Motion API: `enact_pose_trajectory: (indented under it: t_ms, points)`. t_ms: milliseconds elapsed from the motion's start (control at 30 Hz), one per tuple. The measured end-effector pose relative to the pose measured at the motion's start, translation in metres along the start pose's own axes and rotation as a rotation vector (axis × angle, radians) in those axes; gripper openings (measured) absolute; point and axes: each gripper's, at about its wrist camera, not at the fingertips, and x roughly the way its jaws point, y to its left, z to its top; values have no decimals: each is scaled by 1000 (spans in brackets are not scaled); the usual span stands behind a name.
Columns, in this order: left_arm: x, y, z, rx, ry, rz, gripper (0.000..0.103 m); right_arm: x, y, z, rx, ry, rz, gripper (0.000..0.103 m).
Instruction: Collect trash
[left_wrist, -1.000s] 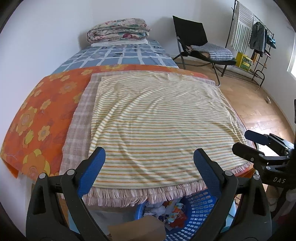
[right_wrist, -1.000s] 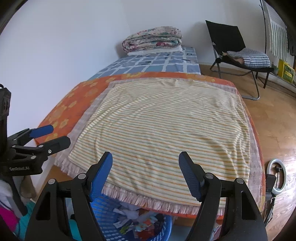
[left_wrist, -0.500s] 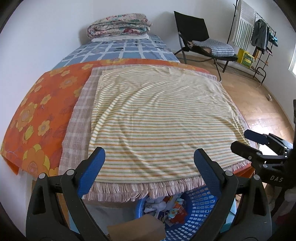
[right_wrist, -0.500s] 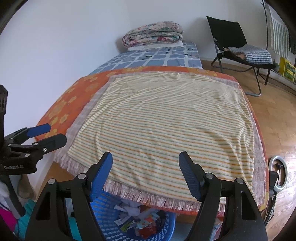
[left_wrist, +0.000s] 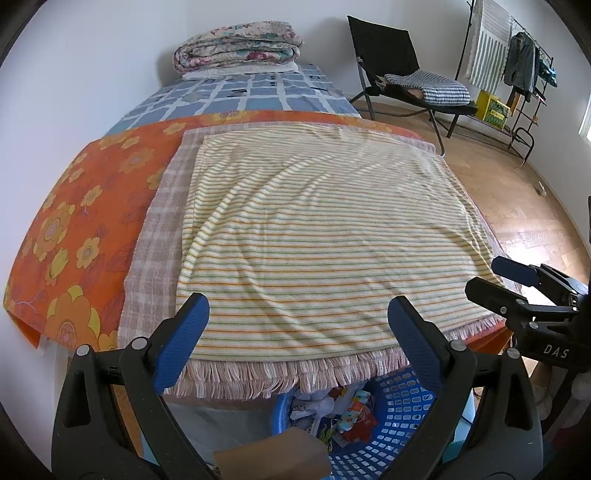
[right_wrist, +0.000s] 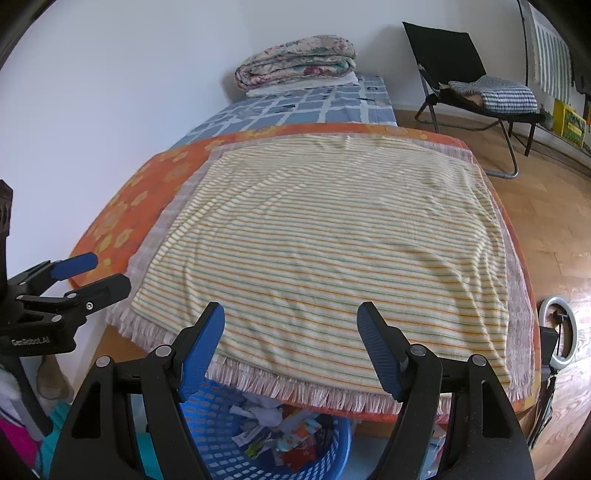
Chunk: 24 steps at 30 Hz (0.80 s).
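A blue plastic basket (left_wrist: 395, 435) stands on the floor below the near edge of the table; it also shows in the right wrist view (right_wrist: 332, 446). It holds crumpled paper and colourful wrappers (left_wrist: 332, 406), which also show in the right wrist view (right_wrist: 280, 435). My left gripper (left_wrist: 295, 332) is open and empty, held above the table's near edge. My right gripper (right_wrist: 291, 336) is open and empty, to the right of the left one. Each gripper appears in the other's view, the right gripper (left_wrist: 509, 277) and the left gripper (right_wrist: 92, 273). The yellow striped cloth (left_wrist: 317, 229) on the table carries no trash.
An orange flowered cloth (left_wrist: 85, 221) and a checked cloth lie under the striped one. A bed with folded quilts (left_wrist: 236, 44) lies behind. A black chair (left_wrist: 406, 81) and clothes rack (left_wrist: 517, 66) stand right. A brown box (left_wrist: 273, 458) sits by the basket. A ring light (right_wrist: 557, 332) stands on the floor.
Both grippers have risen and tilted slightly downward, so the table sits lower in view and more of the basket shows. Both jaws stay open.
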Motion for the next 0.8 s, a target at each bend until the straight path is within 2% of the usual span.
enact_pose_trajectory:
  t_ms: [800]
  points:
    - [2,2,-4,-19,18,-16,99,3,-4,-3,29,16,-7,76]
